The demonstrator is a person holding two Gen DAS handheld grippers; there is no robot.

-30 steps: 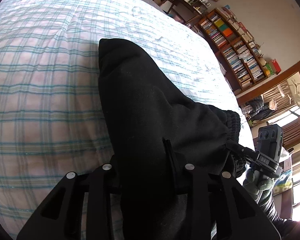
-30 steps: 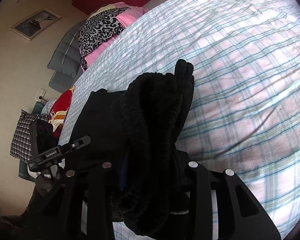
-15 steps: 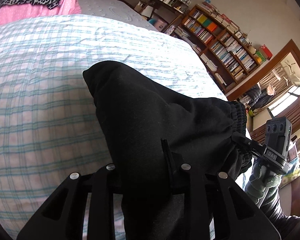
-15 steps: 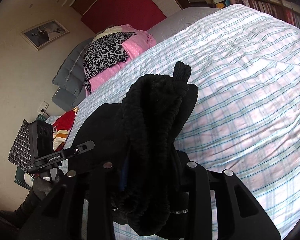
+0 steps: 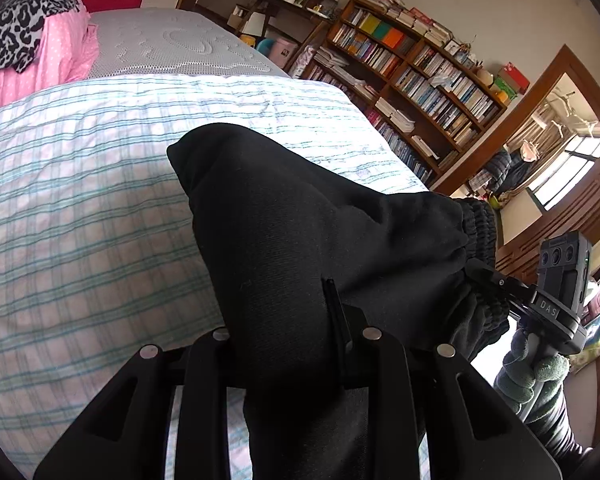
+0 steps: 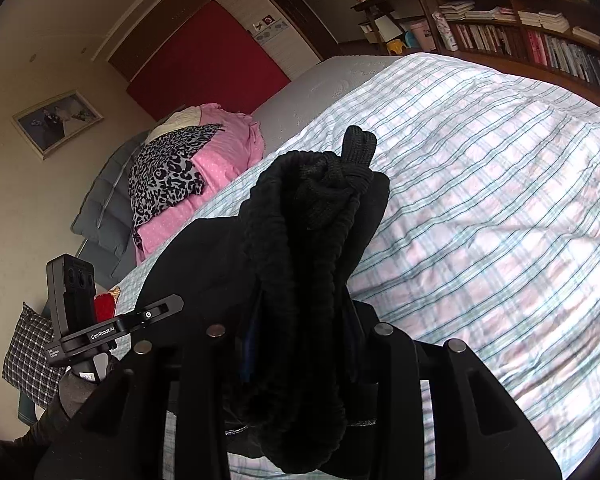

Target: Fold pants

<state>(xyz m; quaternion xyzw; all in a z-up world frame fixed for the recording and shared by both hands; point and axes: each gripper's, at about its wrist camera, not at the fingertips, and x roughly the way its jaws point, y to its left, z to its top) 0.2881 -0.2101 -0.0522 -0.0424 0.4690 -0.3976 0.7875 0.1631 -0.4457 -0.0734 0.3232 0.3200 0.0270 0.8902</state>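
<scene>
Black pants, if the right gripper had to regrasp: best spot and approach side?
Take the ribbed elastic waistband, probably from its outer edge, as the right gripper does now. It is bunched into a thick ridge, easier to pinch than the smooth leg fabric clamped by the left gripper.

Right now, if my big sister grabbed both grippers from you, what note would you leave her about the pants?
Left gripper: shut on the black pants, on plain fabric away from the waistband.
Right gripper: shut on the bunched elastic waistband.
Where things are: the pants hang between the two grippers, lifted over the plaid bedspread; the far end droops toward it.
Done: both ends gripped and raised.
Left: lay the pants down flat, fold them over, let go. I can't tell how many folds are in already.
</scene>
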